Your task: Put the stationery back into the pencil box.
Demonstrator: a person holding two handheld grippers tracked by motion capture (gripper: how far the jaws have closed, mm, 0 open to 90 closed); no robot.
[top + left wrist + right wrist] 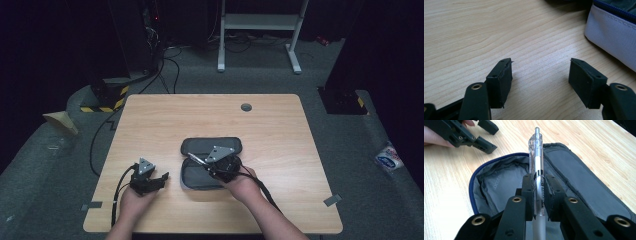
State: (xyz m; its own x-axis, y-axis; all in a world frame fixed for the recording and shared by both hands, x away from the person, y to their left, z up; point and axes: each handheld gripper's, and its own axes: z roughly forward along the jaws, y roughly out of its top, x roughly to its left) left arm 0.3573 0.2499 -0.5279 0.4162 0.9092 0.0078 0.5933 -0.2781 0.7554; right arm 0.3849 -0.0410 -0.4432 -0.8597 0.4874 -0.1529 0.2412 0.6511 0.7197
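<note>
Wooden table [160,120] on grey carpet [45,155]; right gripper [539,185] clamps pen [535,147], left gripper [540,75] fingers wide.

Clear pen [537,167] clamped above the open grey zip case [499,182].

L gripper [161,180]: black body, grey 3-corner plate on top, black cable trailing | R gripper [209,172]: same build, grey plate, black cable | jaws: black arms, brass-ringed holes, square ribbed pads w/ small screws | forearms bare, no sleeves seen
</note>
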